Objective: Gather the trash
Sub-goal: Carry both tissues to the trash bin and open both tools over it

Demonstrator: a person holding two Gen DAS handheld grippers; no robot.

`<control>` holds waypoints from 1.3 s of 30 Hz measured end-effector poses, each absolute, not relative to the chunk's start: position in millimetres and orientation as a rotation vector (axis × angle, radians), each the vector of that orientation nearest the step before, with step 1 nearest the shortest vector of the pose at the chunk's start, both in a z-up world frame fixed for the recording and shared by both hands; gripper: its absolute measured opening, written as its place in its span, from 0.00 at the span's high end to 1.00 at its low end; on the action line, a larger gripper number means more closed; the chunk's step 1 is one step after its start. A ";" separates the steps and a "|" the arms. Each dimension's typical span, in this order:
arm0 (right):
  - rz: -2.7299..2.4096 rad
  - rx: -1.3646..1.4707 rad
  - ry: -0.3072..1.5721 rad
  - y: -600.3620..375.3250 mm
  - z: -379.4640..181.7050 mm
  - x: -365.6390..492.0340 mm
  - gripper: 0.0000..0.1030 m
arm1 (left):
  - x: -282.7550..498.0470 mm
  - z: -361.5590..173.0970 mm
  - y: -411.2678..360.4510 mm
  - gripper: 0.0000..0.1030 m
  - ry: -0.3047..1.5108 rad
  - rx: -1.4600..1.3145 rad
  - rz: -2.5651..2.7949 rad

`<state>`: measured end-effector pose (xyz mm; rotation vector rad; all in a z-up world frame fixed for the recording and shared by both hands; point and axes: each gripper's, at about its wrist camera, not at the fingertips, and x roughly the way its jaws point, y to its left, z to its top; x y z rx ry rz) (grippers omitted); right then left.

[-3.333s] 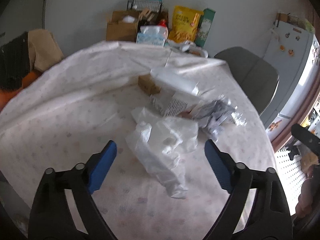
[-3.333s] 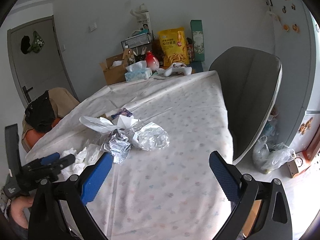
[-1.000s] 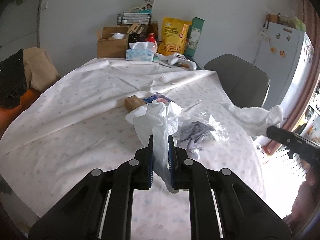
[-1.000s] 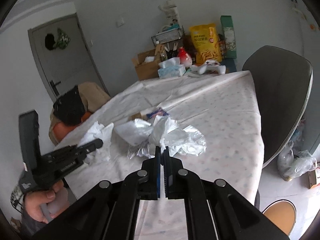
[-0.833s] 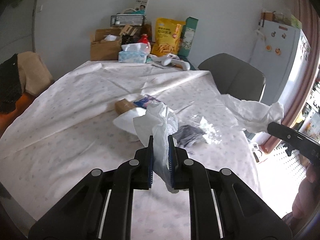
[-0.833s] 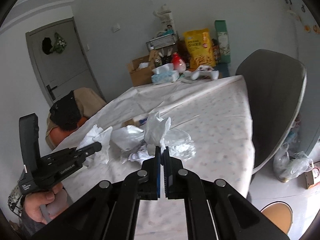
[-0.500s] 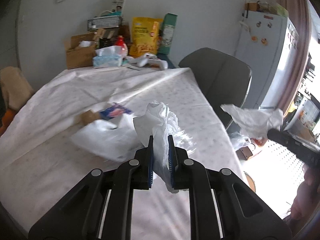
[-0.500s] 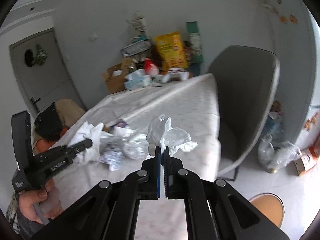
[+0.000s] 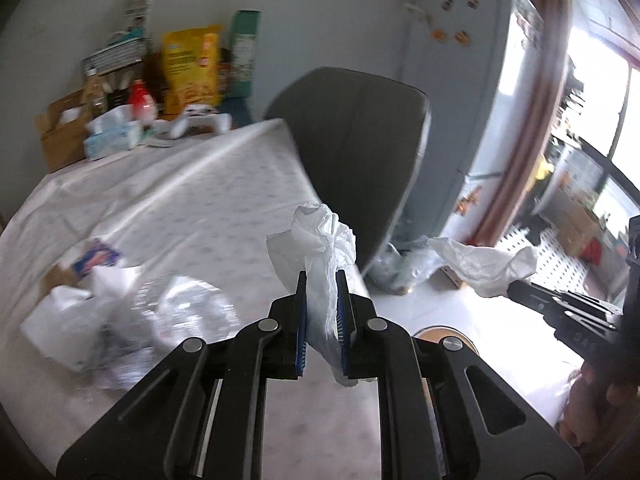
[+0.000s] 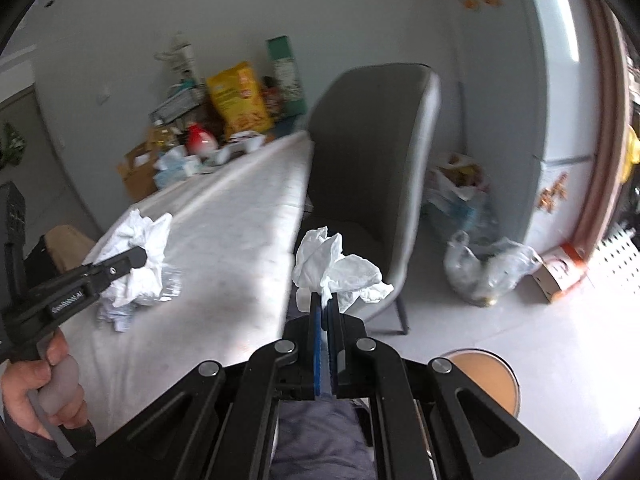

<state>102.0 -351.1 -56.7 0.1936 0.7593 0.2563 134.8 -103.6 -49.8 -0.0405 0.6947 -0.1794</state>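
left view: my left gripper (image 9: 321, 312) pinches a white bag (image 9: 320, 248), held up over the table (image 9: 192, 208) edge. more trash (image 9: 120, 320) lies on the table. right view: my right gripper (image 10: 325, 312) is pressed tight on a tissue (image 10: 336, 268), up by the chair (image 10: 372, 168). i think this is the carry step. next i need a bin; the round thing (image 10: 486, 380) on the floor may be one.

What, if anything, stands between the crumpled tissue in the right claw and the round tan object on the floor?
Nothing visible. Only bare floor shows around the round tan object; the grey chair stands just left of the path from the crumpled tissue in the right claw.
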 end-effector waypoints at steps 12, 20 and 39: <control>0.121 0.308 0.872 -429.4 -122.0 108.2 0.96 | 167.7 -79.3 -183.2 0.88 0.794 0.030 -0.284; 0.030 0.378 0.945 -469.0 -168.1 122.8 0.92 | 187.7 -97.4 -229.8 0.87 0.846 0.076 -0.345; -0.233 0.518 0.875 -569.6 -184.1 87.1 0.18 | 202.5 -135.8 -324.8 0.87 0.952 0.186 -0.504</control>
